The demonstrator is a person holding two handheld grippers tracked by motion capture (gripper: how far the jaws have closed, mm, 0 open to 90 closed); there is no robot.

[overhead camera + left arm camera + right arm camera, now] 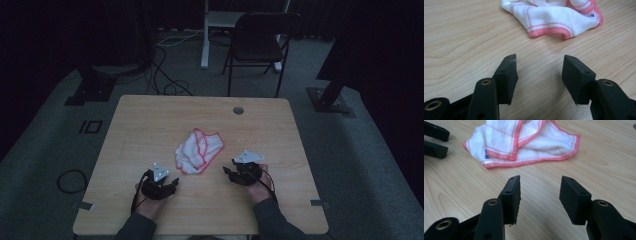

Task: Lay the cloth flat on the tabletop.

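High view shows a person's two hands at the near edge of a wooden table (150, 125), each holding a black gripper. Left gripper (172, 184) sits just near-left of the crumpled white cloth with red hem (199, 150); right gripper (227, 172) sits just near-right of it. Both sets of jaws stand apart with bare wood between them, touching nothing. Cloth lies bunched just beyond both grippers, near the table's middle. Well beyond the cloth, past the far edge, a dark folding chair (260, 42) stands on the floor.
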